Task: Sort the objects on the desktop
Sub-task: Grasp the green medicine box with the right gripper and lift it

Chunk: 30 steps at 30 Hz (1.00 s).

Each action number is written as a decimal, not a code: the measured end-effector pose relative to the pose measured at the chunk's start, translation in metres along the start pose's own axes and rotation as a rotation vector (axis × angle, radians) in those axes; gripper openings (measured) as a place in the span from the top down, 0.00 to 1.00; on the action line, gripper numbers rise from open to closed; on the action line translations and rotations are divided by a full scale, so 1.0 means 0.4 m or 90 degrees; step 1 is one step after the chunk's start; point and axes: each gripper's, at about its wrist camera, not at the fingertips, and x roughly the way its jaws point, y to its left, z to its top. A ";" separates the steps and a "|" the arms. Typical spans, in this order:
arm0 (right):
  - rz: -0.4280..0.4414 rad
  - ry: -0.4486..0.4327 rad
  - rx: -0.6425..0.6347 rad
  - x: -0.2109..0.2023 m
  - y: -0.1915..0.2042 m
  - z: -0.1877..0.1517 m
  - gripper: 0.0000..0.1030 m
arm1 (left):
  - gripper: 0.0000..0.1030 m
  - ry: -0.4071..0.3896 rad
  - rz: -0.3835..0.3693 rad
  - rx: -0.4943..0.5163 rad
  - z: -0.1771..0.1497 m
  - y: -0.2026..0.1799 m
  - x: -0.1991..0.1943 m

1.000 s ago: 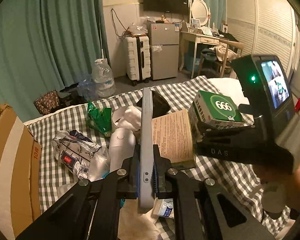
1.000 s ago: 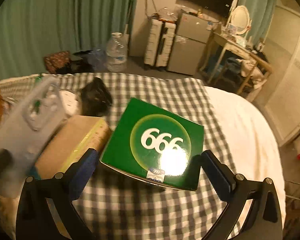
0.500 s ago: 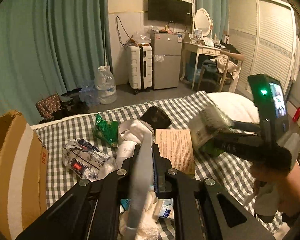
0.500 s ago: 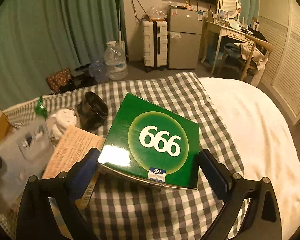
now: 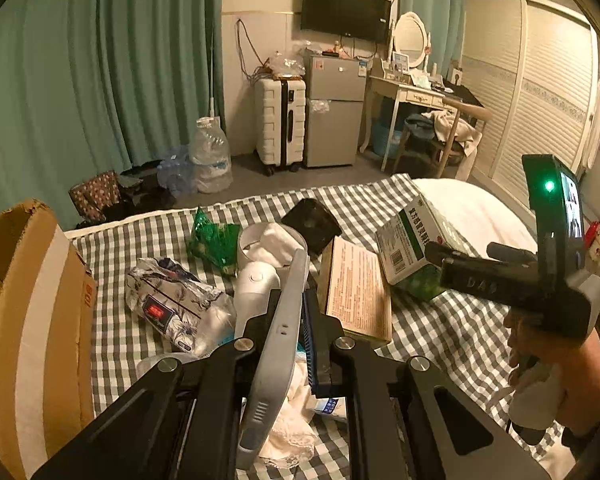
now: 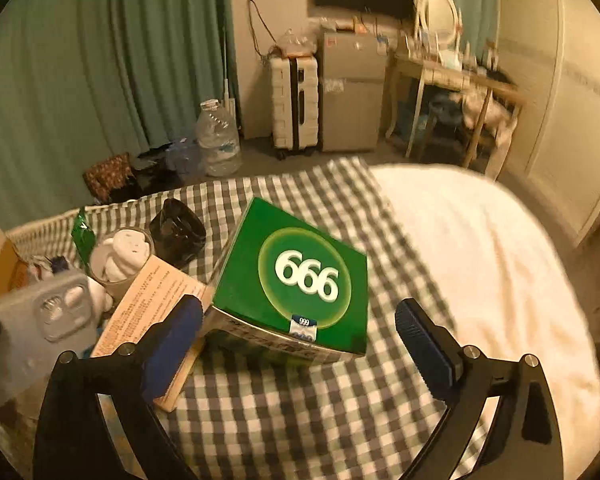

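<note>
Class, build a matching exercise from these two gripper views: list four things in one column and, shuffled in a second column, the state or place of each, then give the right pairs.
Things:
1. phone
2. green box
3. cardboard carton
4. black cup

States or places:
A. lying on its side on the checked cloth
B. between the open jaws of the right gripper, tilted on the tan box
C. standing at the far left edge
D. clamped edge-on in the left gripper

Pairs: 1-D, 2-B, 3-C, 4-A
</note>
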 end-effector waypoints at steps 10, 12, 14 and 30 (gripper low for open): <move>0.075 0.066 0.025 0.098 0.005 -0.016 0.00 | 0.97 0.025 0.013 0.021 -0.027 -0.015 0.089; 0.084 0.064 0.036 0.104 0.001 -0.021 0.02 | 0.99 0.019 0.008 0.019 -0.027 -0.013 0.090; 0.088 0.050 0.041 0.097 -0.004 -0.023 0.04 | 0.99 0.009 0.008 0.015 -0.026 -0.011 0.083; 0.085 -0.100 -0.007 -0.140 0.079 0.020 0.04 | 0.99 -0.121 0.032 0.003 0.066 0.020 -0.140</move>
